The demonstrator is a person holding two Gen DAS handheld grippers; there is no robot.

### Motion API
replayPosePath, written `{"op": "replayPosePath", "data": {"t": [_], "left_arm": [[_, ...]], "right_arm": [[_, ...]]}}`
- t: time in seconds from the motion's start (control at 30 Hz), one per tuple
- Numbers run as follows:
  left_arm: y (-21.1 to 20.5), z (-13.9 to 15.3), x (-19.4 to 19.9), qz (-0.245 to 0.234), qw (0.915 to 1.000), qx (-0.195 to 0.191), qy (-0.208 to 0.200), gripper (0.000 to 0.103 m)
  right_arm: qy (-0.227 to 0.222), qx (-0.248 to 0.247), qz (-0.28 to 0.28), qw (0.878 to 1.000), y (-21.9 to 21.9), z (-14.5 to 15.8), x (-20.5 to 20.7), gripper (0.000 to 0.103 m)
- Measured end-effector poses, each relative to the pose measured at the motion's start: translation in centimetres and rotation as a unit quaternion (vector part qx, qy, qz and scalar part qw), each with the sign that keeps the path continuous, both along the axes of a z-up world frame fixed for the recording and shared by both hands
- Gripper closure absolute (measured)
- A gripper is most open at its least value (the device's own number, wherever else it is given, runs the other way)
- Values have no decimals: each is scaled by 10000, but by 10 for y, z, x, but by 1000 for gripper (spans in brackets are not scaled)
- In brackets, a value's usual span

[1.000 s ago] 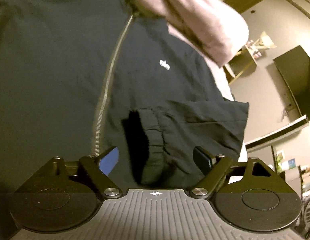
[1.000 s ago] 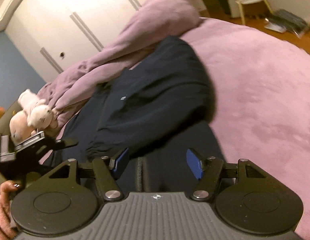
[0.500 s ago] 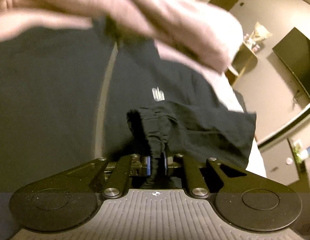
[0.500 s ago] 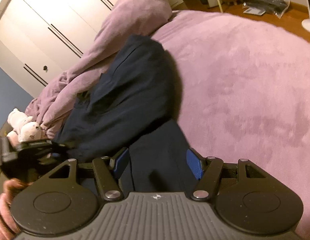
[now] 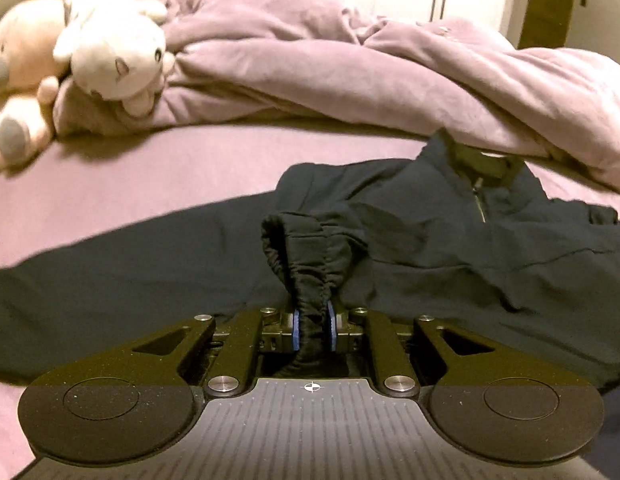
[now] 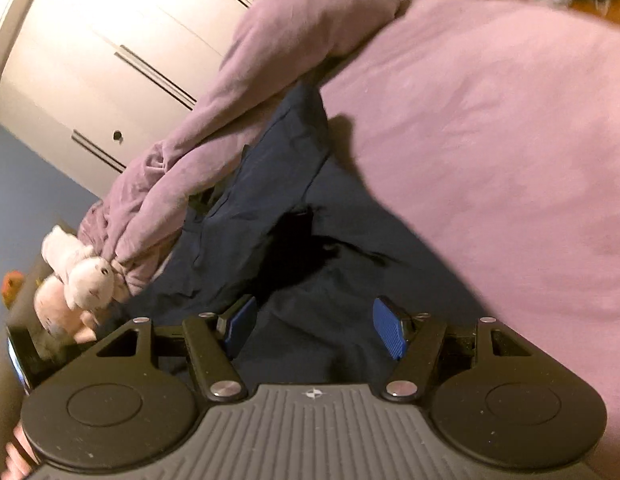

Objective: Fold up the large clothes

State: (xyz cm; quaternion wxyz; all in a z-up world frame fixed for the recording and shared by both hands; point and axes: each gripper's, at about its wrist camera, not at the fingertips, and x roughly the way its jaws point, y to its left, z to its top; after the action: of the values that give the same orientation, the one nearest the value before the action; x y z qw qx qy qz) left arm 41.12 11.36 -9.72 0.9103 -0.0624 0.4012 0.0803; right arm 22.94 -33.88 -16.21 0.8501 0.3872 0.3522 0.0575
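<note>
Clearly we have the dark jacket [image 5: 449, 240] spread across the purple bed [image 5: 130, 176], its collar and zip up near the rumpled blanket [image 5: 389, 72] and the plush toys [image 5: 106, 44]. Our left gripper [image 5: 311, 326] has its jaws pressed together, pinching the gathered elastic cuff [image 5: 306, 256] of one sleeve. Our right gripper [image 6: 313, 326] hangs over the jacket's body with jaws spread and nothing between them. We judge the fabric light, soft and rather slick, so it will droop and slide instead of keeping a crease. The bunched cuff gives a thick, sure hold; for the other hand, we would choose a hem or seam edge, not the flat cloth.
</note>
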Motion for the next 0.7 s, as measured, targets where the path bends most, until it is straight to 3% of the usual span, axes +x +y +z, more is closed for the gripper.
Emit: {"op": "replayPosePath", "data": {"t": [0.1, 0.2, 0.27, 0.33, 0.37, 0.4, 0.43, 0.53, 0.6, 0.67, 0.7], "left_arm": [[5, -3, 5, -23, 9997, -222, -80, 88], [-6, -3, 12, -147, 9996, -204, -163, 88], [-16, -1, 12, -265, 9992, -142, -265, 88], [-25, 0, 14, -362, 9987, -39, -364, 88], [-30, 1, 16, -409, 9981, 8, -454, 88], [-34, 2, 18, -439, 9977, 0, -510, 88], [-39, 1, 21, -519, 9970, -66, -563, 88], [-56, -5, 31, -691, 9960, 145, -543, 88], [-64, -12, 36, -761, 9953, 407, -430, 88], [-62, -15, 39, -754, 9957, 417, -328, 88], [-59, -15, 38, -751, 9960, 358, -332, 88]], "right_arm": [[-34, 501, -170, 9986, 4, -12, 24, 33], [-85, 622, -555, 9965, 3, -18, 48, 34], [-82, 692, -700, 9951, 2, -21, 61, 43], [62, 462, -762, 9960, 3, -21, 74, 64], [30, 335, -746, 9966, 2, -21, 78, 70], [-51, 215, -773, 9968, -1, -19, 78, 83], [-111, 82, -857, 9962, -5, -17, 77, 85], [-2, 192, -1238, 9921, -24, -22, 71, 86], [42, 84, -1203, 9927, -25, -24, 70, 86], [38, -138, -975, 9951, -23, -15, 66, 71], [-1, -280, -884, 9957, -23, -7, 60, 58]]}}
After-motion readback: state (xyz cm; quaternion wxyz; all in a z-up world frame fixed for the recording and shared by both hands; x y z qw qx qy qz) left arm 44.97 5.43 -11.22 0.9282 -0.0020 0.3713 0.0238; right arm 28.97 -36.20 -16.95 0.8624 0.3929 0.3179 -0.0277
